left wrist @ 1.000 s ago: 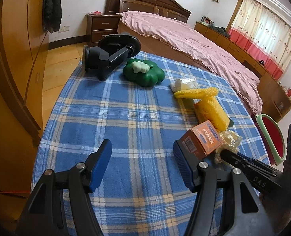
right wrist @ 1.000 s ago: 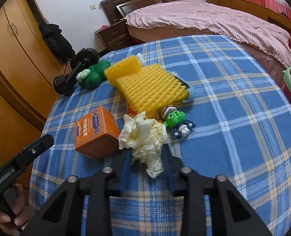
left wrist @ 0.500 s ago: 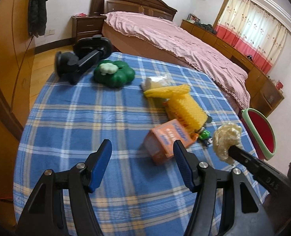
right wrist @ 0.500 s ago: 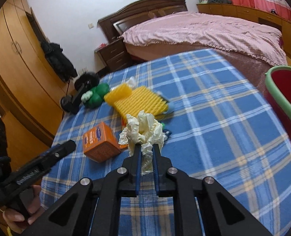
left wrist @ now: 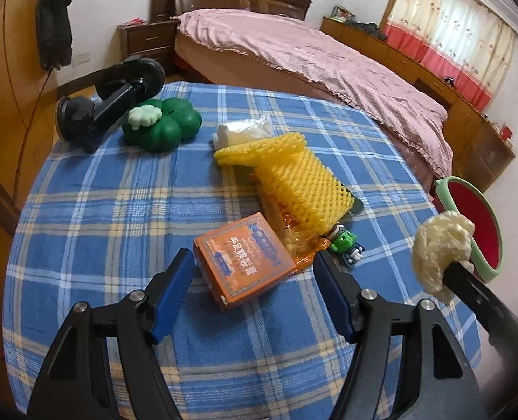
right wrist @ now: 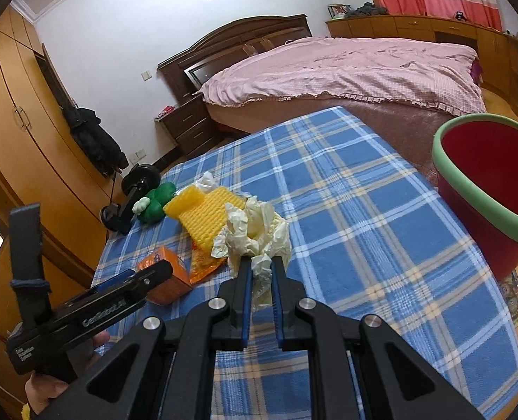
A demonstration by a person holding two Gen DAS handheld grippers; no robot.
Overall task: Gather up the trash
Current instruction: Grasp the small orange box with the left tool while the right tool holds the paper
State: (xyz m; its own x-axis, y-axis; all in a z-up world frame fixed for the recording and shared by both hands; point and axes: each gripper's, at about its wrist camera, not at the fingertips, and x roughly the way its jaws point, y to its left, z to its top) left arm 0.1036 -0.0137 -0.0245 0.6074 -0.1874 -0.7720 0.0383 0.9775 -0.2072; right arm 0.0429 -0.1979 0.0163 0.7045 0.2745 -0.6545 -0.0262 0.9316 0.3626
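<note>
A: What does the right gripper (right wrist: pixel 257 273) hold?
B: Its blue pads are pinched narrow on the crumpled tissue (right wrist: pixel 255 234), low in the centre of the right wrist view; the wad is lifted off the blue plaid tablecloth (right wrist: pixel 346 217); the red bin (right wrist: pixel 483 178) with a green rim stands at the right edge.
A: And the left gripper (left wrist: pixel 255 290)?
B: Spread wide, gripping nothing; the orange box (left wrist: pixel 244 259) lies between its fingers, low in the centre of the left wrist view, with the yellow foam net (left wrist: pixel 294 178) just above it.
</note>
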